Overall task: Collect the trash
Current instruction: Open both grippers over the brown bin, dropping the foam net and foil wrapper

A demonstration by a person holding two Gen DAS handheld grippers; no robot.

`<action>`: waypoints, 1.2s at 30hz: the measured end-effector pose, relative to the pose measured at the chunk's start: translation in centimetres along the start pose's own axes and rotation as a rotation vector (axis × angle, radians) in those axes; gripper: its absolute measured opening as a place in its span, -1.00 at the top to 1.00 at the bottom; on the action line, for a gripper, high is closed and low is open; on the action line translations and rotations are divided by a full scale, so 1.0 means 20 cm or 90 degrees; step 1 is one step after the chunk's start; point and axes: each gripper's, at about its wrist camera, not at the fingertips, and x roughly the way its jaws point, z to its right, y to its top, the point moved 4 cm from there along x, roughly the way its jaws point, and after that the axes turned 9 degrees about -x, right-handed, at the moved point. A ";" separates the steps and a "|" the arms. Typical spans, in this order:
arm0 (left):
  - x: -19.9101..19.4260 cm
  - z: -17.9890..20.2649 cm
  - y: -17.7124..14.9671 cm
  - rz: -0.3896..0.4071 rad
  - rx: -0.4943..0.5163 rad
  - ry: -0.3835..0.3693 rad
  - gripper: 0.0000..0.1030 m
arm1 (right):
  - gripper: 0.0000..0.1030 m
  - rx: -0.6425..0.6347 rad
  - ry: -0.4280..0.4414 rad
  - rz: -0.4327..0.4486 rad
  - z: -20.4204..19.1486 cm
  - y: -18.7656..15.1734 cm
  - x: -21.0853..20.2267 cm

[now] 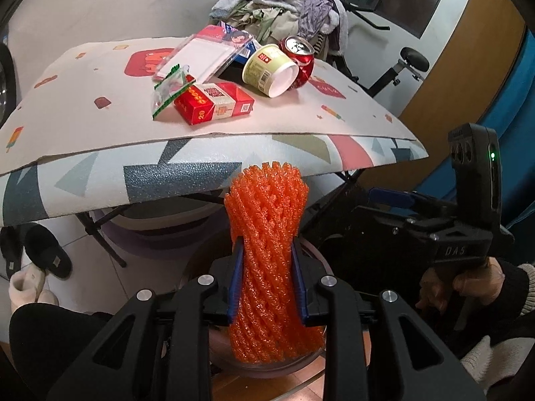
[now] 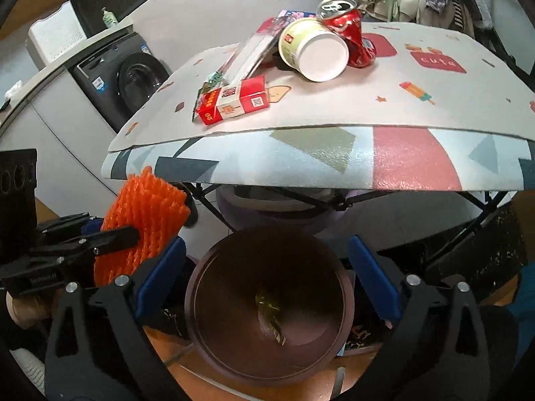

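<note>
the left gripper (image 1: pixel 266 287) has its jaws drawn narrow, clamped on an orange foam net sleeve (image 1: pixel 265 234). the blue pads (image 1: pixel 236 280) pinch the sleeve at its waist, so it bulges above and below the grip. its long axis runs along the fingers, the far end flaring out past the fingertips toward the table edge (image 1: pixel 214 140), the near end spreading back toward the camera. in the right wrist view the sleeve (image 2: pixel 143 224) stands steeply, leaning a little, left of the right gripper's jaws.

the right gripper (image 2: pixel 267 277) has its jaws wide apart with nothing pinched between them. a dark round bin (image 2: pixel 267 344) sits below and between them, mouth up, a small scrap (image 2: pixel 269 314) inside it.

beyond both sets of jaws, on the table, lie a red cigarette pack (image 1: pixel 214 102), a tipped paper cup (image 1: pixel 271 68), mouth toward the cameras, and a dented red can (image 1: pixel 299 56) touching it.
</note>
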 end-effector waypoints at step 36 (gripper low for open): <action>-0.04 -0.04 0.04 0.048 -0.004 0.092 -0.62 | -0.88 0.018 -0.014 -0.008 0.03 0.00 0.01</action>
